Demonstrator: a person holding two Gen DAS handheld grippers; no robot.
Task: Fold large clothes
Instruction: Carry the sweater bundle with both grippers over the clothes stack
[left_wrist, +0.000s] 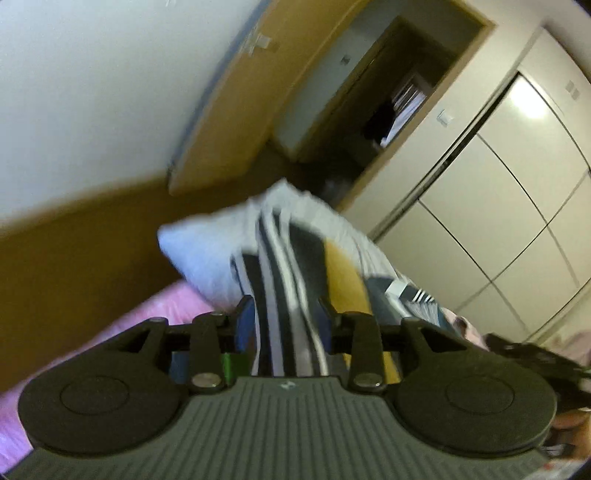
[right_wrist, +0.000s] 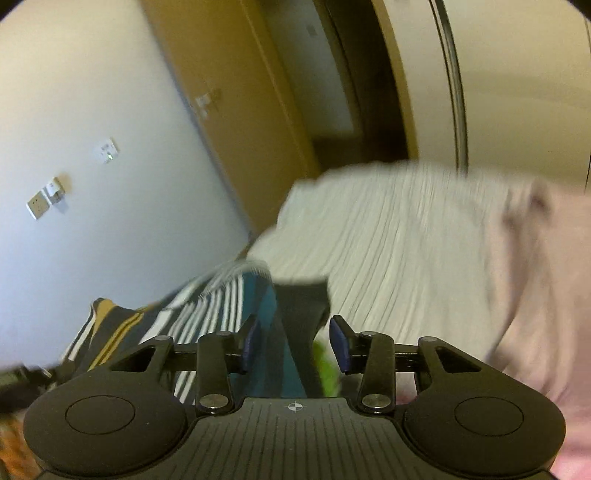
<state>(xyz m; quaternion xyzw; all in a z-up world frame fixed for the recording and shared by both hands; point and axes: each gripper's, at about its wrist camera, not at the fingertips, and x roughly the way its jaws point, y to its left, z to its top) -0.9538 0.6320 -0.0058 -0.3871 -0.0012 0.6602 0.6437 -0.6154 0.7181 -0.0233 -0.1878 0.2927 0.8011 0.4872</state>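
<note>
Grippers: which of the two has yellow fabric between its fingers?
The left gripper: the striped garment there shows a yellow panel by its right finger. The right gripper frames teal, dark and striped cloth.

I'm looking into a home bedroom: a white pillow (left_wrist: 195, 251) sits on pink bedding (left_wrist: 110, 332) against a wooden headboard (left_wrist: 74, 236), pale sliding wardrobe doors (left_wrist: 517, 192) fill one side, and wall sockets (right_wrist: 37, 206) dot the white wall (right_wrist: 74, 110).

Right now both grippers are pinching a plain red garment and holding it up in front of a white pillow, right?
Not plain red. The left wrist view shows the garment striped in dark, white and mustard. Both the left gripper and right gripper do pinch it, before the white pillow.
</note>
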